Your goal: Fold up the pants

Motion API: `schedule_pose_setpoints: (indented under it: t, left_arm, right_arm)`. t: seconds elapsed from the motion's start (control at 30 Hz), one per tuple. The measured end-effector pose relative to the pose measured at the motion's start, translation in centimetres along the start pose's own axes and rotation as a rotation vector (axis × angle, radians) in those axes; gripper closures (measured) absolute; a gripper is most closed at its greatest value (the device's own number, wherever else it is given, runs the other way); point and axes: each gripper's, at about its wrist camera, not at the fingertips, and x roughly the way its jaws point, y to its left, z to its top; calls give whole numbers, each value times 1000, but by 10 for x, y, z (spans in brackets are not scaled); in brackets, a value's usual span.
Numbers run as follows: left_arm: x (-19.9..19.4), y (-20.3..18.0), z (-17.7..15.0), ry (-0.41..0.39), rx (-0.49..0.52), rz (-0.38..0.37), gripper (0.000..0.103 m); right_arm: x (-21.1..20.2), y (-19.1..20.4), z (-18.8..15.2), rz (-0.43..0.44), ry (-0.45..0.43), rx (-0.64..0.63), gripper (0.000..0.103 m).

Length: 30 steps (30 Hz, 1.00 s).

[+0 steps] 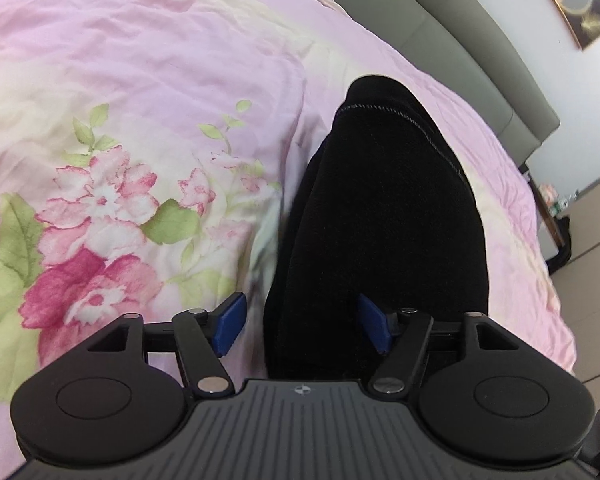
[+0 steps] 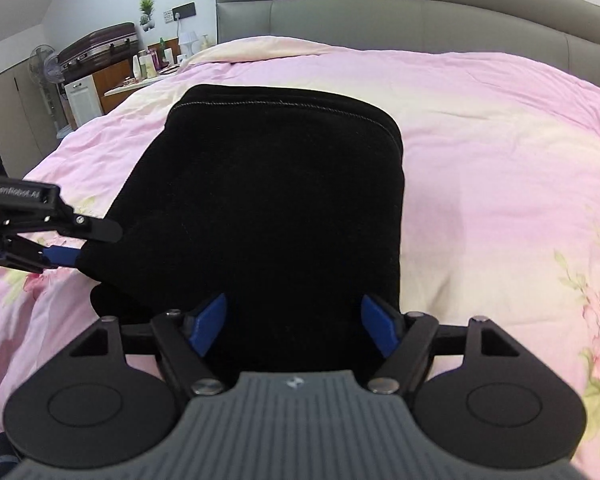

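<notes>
Black pants [image 2: 268, 208] lying on the bed [image 2: 480, 152], on the pink floral duvet, already doubled into a thick slab with a stitched hem at the far end, at twelve o'clock from the right wrist. Long axis running straight away from the right gripper [image 2: 294, 328], six to twelve, toward the grey headboard [image 2: 420, 20]. Right fingers [image 2: 210, 326] spread wide, nothing pinched, near edge of the pants sitting right between them and under them. Left gripper [image 1: 300, 326] also spread wide in its own view, the pants running from between its fingers up toward one o'clock, blue pads clear of the cloth on the nine o'clock side. From the right wrist, left gripper at nine o'clock, its blue tip at the near side edge of the pants; touching or just beside, cannot tell. Right gripper squarely on the near short edge, so looking the better placed for a lift toward twelve; left nearer the side corner. Count: one pair of pants, two grippers, one bed, one headboard. Likely next: close on the near edge and carry it over to the hem, both corners kept level or the fold goes skew.
</notes>
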Motion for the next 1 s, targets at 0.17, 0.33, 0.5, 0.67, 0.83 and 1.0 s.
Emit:
schedule_pose_setpoints:
  t: [0.17, 0.33, 0.5, 0.67, 0.83, 1.0]
  left_arm:
    - [-3, -2, -10, 39, 41, 43, 19]
    - [-33, -10, 6, 103, 122, 24, 32]
    - [-63, -10, 32, 24, 139, 9, 17]
    - [-49, -14, 52, 28, 122, -33, 15]
    - [-20, -19, 62, 74, 151, -11, 15]
    - [3, -19, 69, 123, 145, -71, 15]
  right_arm:
    - [1, 3, 1, -9, 43, -29, 29]
    - [-23, -12, 8, 59, -22, -12, 29]
    - [-38, -53, 16, 116, -63, 231, 25]
    - [-35, -82, 14, 200, -59, 477, 25]
    - [-40, -88, 15, 178, -57, 462, 24]
    - [-34, -93, 16, 179, -47, 460, 23]
